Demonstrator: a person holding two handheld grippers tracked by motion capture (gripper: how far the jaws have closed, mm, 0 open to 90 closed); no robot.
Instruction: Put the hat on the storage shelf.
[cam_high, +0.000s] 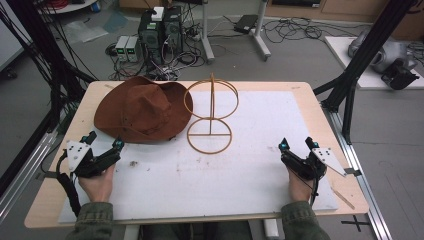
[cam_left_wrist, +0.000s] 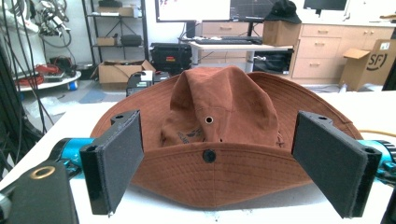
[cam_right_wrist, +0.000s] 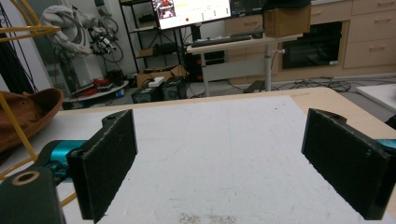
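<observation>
— Left gripper (cam_high: 104, 140) sits near the worktop's left edge, held in a hand (cam_high: 97, 182) that comes in from the near side. How do its jaws stand?

— Spread wide, nothing between them. In the left gripper view they frame the hat (cam_left_wrist: 219, 149) without touching it; the brim lies just beyond the pads.

— Where is the hat on the worktop?

— Toward the far left corner, resting on the white mat (cam_high: 260, 170) with its brim partly over the bare wood of the table (cam_high: 305, 95). It is brown, crown up, and the near edge of the brim is just in front of the left gripper.

— And the wire stand?

— A yellow stand (cam_high: 210, 116), just right of the hat, about midway along the far edge. It has a flat ring at the base, an upright post, and a larger ring on top. The brim touches or overlaps it on the left; I cannot tell which.

— Right gripper?

— The right gripper (cam_high: 298, 144) is near the right edge, well apart from hat and stand. Its jaws are also spread, with bare white mat between them in the right gripper view.
</observation>
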